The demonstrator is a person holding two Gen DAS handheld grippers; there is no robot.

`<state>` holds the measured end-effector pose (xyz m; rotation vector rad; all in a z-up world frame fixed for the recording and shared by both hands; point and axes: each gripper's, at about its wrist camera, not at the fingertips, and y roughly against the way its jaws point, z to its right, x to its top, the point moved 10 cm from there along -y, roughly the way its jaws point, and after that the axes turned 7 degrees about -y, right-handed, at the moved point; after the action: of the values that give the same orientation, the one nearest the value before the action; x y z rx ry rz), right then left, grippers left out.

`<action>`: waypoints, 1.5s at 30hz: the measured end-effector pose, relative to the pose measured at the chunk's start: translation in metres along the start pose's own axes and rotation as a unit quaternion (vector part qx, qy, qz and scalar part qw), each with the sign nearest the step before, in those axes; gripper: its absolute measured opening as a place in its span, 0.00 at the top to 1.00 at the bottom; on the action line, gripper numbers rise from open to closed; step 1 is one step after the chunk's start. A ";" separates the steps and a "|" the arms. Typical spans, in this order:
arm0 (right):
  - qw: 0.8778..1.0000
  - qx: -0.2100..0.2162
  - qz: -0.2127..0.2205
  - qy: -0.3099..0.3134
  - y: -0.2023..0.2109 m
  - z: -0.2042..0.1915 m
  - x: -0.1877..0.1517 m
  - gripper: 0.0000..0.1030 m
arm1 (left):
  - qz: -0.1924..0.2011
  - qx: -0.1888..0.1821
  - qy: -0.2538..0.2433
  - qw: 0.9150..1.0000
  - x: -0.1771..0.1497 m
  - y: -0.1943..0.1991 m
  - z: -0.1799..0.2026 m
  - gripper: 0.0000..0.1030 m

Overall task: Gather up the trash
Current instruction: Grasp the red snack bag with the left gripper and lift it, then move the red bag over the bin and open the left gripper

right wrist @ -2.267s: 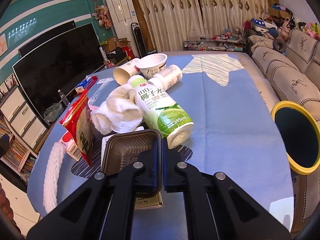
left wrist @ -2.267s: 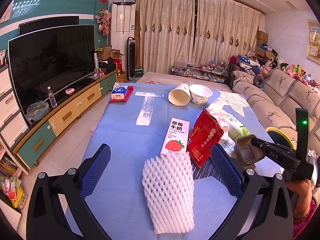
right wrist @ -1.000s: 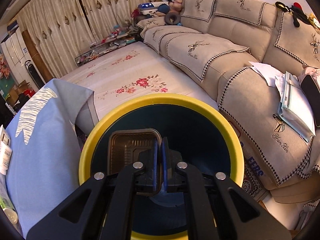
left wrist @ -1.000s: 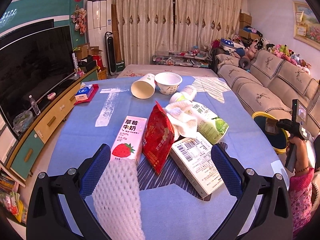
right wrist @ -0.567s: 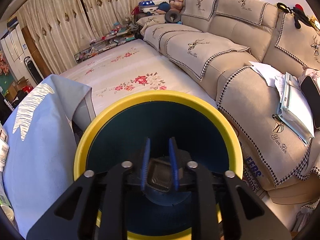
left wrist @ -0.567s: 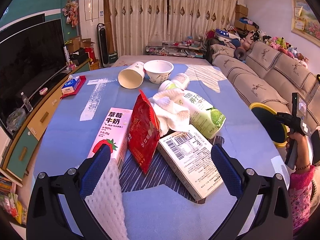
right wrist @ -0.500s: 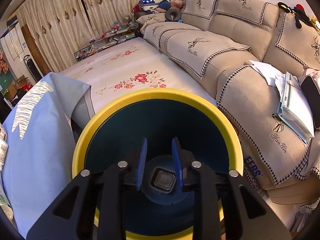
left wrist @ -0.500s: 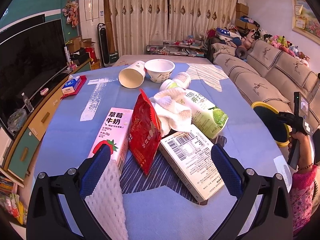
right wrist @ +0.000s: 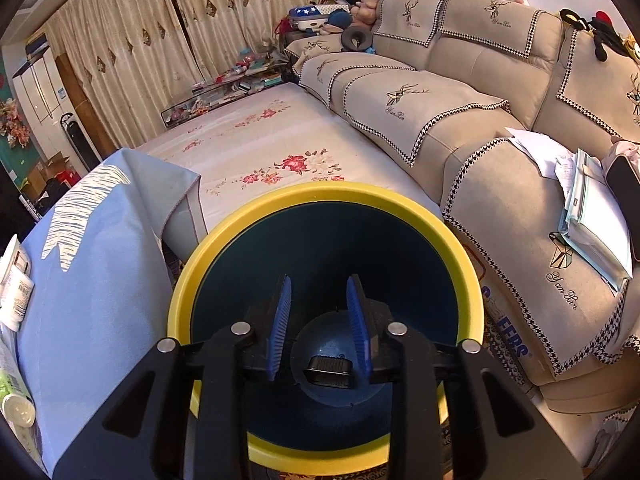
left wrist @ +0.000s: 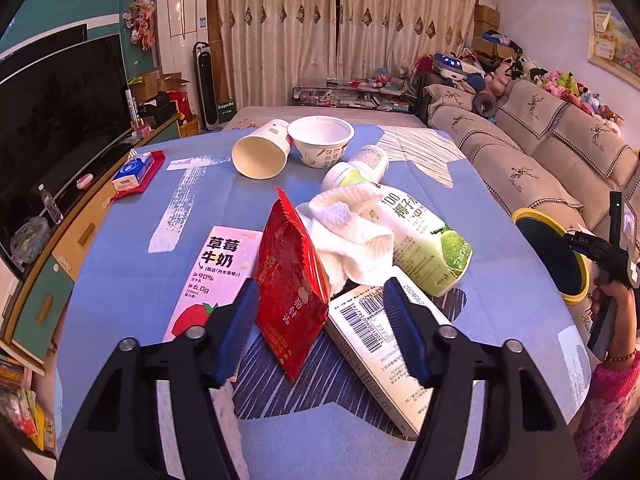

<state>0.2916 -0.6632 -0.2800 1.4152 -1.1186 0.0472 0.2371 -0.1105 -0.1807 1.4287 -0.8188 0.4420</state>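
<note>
Trash lies on the blue-clothed table (left wrist: 132,280): a red snack bag (left wrist: 292,280), a strawberry milk carton (left wrist: 218,264), a barcoded white box (left wrist: 380,344), a green drink bottle (left wrist: 424,236) and a white cloth (left wrist: 348,232). My left gripper (left wrist: 320,286) straddles the red bag with its jaws closing, and the pads stand clear of the bag. My right gripper (right wrist: 319,280) hangs over the yellow-rimmed bin (right wrist: 192,280). Its jaws are opening and nothing is between them. A brown plastic tray (right wrist: 329,370) lies on the bin's bottom.
A paper cup (left wrist: 260,154), a white bowl (left wrist: 320,146) and a small bottle (left wrist: 368,160) sit at the table's far end. A sofa (right wrist: 480,128) runs along the right behind the bin. A TV cabinet (left wrist: 60,256) lines the left.
My right gripper opened and the brown tray dropped to the bin's bottom. My left gripper came forward over the red bag and its jaws narrowed around it.
</note>
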 end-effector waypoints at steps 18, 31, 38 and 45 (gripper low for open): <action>0.997 0.062 0.049 -0.021 0.085 0.009 -0.017 0.66 | 0.030 0.016 -0.001 0.999 0.011 0.023 -0.007 0.94; 0.995 0.056 0.072 -0.031 0.108 0.027 -0.017 0.66 | 0.111 -0.050 -0.072 0.990 0.061 0.093 0.071 0.94; 0.995 0.033 0.084 -0.041 0.116 0.057 -0.016 0.66 | 0.106 -0.146 -0.125 0.976 0.085 0.081 0.175 0.94; 0.994 0.027 0.087 -0.054 0.118 0.083 -0.013 0.66 | 0.093 -0.223 -0.176 0.954 0.102 0.053 0.294 0.94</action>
<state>0.1629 -0.6916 -0.2195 1.3772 -1.3384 0.1272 0.1994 -0.4098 -0.0869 1.0213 -1.2608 0.1256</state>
